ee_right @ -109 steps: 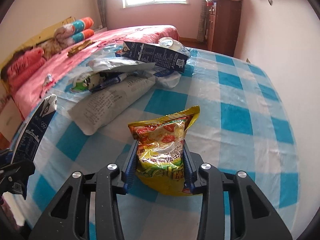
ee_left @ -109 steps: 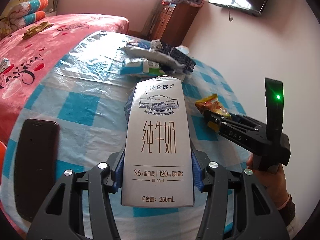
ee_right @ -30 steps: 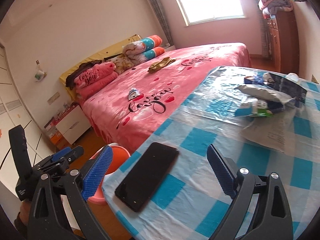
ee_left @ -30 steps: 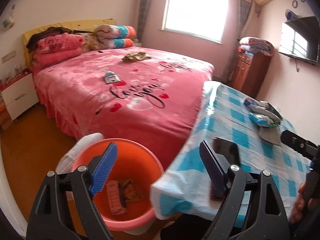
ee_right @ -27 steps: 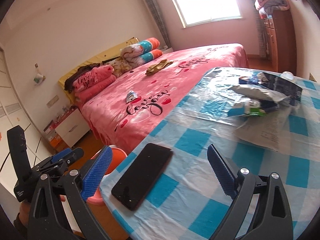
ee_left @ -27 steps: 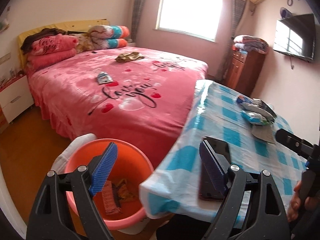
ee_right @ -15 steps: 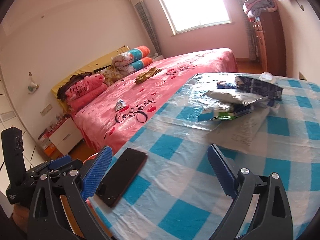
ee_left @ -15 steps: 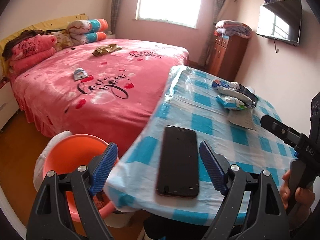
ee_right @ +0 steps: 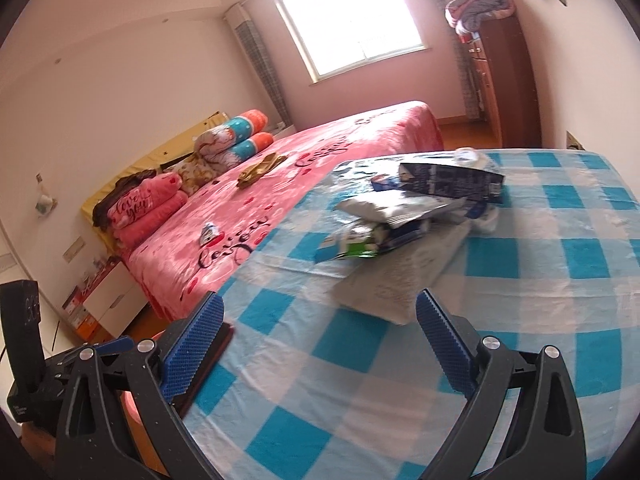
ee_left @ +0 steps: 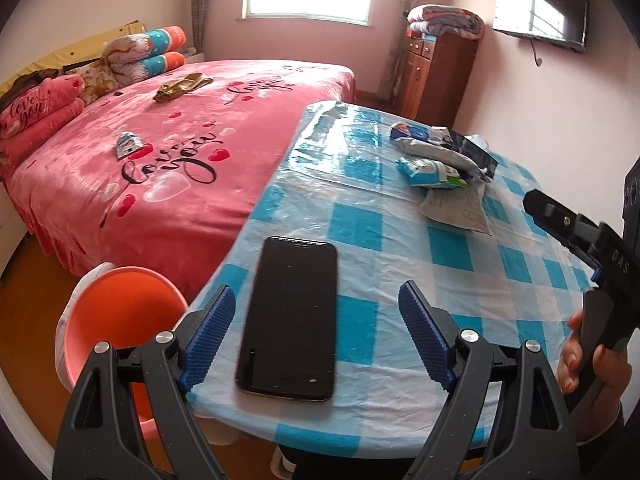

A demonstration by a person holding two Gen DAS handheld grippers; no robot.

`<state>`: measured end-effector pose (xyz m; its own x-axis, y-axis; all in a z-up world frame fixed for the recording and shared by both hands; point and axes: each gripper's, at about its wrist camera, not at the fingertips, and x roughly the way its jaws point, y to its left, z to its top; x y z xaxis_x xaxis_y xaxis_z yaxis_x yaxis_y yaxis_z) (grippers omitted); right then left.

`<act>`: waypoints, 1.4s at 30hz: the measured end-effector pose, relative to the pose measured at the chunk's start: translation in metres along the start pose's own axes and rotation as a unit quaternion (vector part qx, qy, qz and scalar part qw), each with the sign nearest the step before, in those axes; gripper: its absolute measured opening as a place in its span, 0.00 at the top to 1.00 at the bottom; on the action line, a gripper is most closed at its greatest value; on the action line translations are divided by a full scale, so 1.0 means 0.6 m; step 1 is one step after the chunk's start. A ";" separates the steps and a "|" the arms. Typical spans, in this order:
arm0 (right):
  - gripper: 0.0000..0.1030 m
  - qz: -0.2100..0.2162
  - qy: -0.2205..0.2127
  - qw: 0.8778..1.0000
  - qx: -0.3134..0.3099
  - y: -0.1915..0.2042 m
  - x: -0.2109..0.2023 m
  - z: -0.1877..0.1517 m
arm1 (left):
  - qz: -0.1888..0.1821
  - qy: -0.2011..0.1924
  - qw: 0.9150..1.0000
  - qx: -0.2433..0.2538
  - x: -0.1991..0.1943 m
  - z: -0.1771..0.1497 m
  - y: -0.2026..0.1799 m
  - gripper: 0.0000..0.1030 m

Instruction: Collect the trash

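Note:
A pile of trash (ee_left: 440,156) lies at the far side of the blue-checked table (ee_left: 400,280): a white bag, a dark carton, a blue-and-green packet and a paper sheet. It also shows in the right wrist view (ee_right: 404,216). An orange bin (ee_left: 120,328) stands on the floor left of the table. My left gripper (ee_left: 316,336) is open and empty over the table's near edge. My right gripper (ee_right: 320,344) is open and empty over the table, short of the pile.
A black phone (ee_left: 292,316) lies on the table between my left fingers. A pink bed (ee_left: 160,140) stands left of the table. A wooden cabinet (ee_left: 436,72) stands at the far wall. The right gripper's body (ee_left: 592,256) shows at the right edge of the left wrist view.
Both grippers earlier held a milk carton and a snack bag; now both are empty. Over the last second both swung from the bin toward the table and the pile.

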<state>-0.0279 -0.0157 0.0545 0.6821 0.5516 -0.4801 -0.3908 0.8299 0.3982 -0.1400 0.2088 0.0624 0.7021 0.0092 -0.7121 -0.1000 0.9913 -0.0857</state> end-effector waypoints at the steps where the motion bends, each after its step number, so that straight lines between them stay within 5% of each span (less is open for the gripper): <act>1: 0.07 -0.004 -0.002 1.000 0.004 -0.008 -0.002 0.001 | -0.001 0.000 1.000 0.002 0.002 0.002 -0.003 0.18; 10: 0.07 -0.030 -0.014 0.999 0.038 -0.075 -0.017 0.012 | -0.034 -0.002 0.999 0.020 0.015 0.051 -0.067 0.18; 16: 0.07 -0.049 -0.023 0.997 0.053 -0.123 -0.029 0.022 | -0.059 0.001 0.998 0.016 0.047 0.145 -0.113 0.18; 25: 0.07 -0.044 -0.017 0.995 0.091 -0.179 -0.035 0.026 | -0.061 0.032 0.998 0.013 0.201 0.336 -0.186 0.19; 30: 0.07 -0.045 -0.005 0.995 0.094 -0.198 -0.028 0.025 | -0.046 0.088 0.995 -0.002 0.342 0.416 -0.220 0.21; 42: 0.07 -0.040 0.002 0.994 0.100 -0.221 -0.024 0.026 | -0.010 0.183 0.983 -0.029 0.533 0.449 -0.241 0.28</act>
<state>0.0237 -0.1351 0.0204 0.7035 0.4851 -0.5193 -0.2039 0.8378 0.5065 0.2891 0.1038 0.0346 0.4051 -0.0685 -0.9117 -0.1367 0.9814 -0.1345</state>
